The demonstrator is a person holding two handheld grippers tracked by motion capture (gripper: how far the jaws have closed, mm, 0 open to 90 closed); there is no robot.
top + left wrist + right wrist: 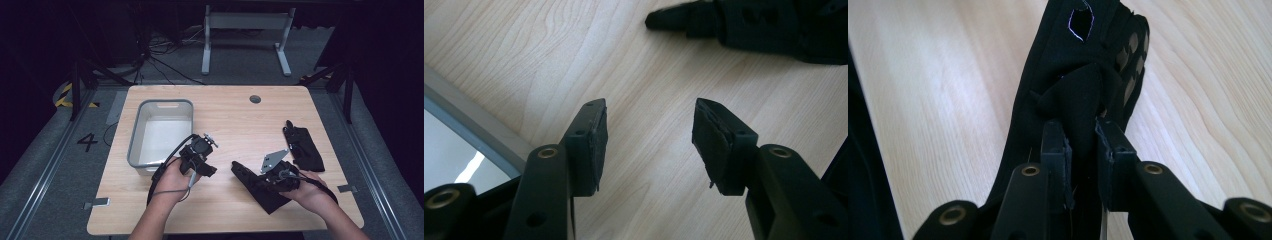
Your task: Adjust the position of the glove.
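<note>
A black glove lies on the wooden table near its front edge, fingers towards the left. My right gripper is shut on a raised fold of this glove; the fabric is pinched between the jaws of the right gripper. A second black glove lies flat to the right, apart from both grippers. My left gripper hovers left of the held glove, beside the bin. In its own view the left gripper is open with bare wood between the jaws, and a glove fingertip lies farther off.
A grey plastic bin stands at the table's left; its rim is close to my left gripper. A round cable hole sits near the far edge. Bare wood stretches across the middle and back of the table.
</note>
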